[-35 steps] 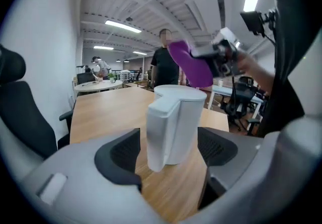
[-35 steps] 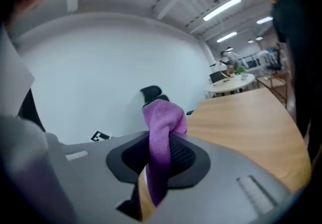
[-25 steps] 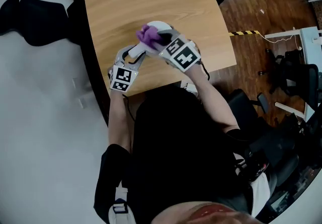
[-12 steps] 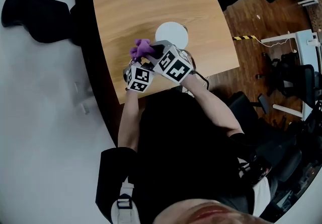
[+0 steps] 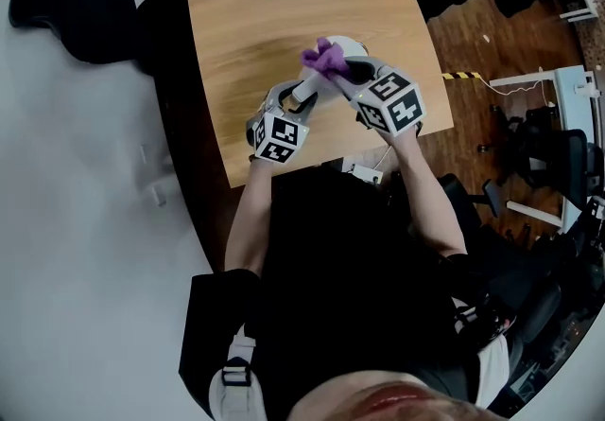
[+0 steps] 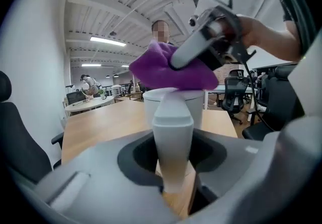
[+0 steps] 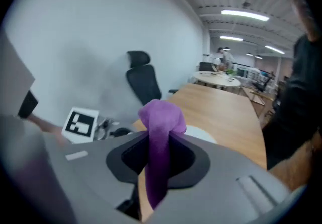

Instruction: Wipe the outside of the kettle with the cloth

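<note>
Kettle (image 5: 354, 43) stands on the tabletop (image 5: 265, 3). Fingers of the left gripper (image 5: 302, 94), just closing further, clamp its handle (image 6: 172, 132); the right gripper (image 5: 345, 71) fingers pinch the cloth (image 7: 160, 117) over its top.

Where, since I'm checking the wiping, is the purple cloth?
Head view, centre: the purple cloth, pinched in the right gripper, sits atop the white kettle.

We hold our left gripper (image 5: 301, 99) nearly level, and its jaws, which have just been closing, are clamped on the kettle handle (image 6: 172, 137). Our right gripper (image 5: 352, 77) sits just beside it, tilted downward, with its jaws pinched on the cloth (image 7: 160, 132). Our left forearm (image 5: 246, 216) and right forearm (image 5: 428, 194) reach forward and converge.
</note>
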`<state>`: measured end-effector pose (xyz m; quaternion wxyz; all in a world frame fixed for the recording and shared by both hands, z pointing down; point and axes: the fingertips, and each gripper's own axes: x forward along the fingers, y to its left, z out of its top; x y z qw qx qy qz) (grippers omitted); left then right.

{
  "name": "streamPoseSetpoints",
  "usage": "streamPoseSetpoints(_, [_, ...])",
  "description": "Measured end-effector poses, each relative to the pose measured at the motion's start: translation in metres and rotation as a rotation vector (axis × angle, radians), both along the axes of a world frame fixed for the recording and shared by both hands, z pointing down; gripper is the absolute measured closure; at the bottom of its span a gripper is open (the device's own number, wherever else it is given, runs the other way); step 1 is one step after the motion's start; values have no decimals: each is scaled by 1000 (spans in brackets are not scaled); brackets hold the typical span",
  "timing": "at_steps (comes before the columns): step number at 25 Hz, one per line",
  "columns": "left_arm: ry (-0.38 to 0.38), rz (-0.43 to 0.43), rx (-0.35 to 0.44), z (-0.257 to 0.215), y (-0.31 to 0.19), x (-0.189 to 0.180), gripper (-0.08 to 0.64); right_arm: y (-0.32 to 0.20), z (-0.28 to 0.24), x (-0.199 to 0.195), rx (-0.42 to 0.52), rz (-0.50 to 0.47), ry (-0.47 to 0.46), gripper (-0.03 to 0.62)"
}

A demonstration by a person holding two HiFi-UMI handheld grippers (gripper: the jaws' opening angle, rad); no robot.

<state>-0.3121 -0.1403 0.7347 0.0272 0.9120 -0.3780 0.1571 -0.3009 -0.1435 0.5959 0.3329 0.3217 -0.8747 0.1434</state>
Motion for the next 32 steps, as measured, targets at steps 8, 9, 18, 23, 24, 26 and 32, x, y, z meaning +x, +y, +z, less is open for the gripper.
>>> streamPoseSetpoints(8, [-14,14,-4,-2,-4,-7,305,-52,12,26,15,155,31,517])
streamPoseSetpoints(9, [-16,12,-2,-1,-1,-7,304,-50,8,10,7,106,57,517])
streamPoseSetpoints(18, [-29,-17,-6,5,17,3,302,-72,41,71,-89,76,239,517])
streamPoseSetpoints(23, [33,-87,-36,-14,25,8,248,-45,-21,165,-110,258,-326,517])
streamPoseSetpoints(24, [65,-113,-61,-19,30,6,233,-28,-37,158,-117,218,-479,517])
streamPoseSetpoints(26, [119,-214,-125,-29,43,-8,230,8,-37,134,-136,93,-608,517])
streamPoseSetpoints(32, [115,-447,-110,-151,-56,34,316,-77,17,233,-168,293,-730,517])
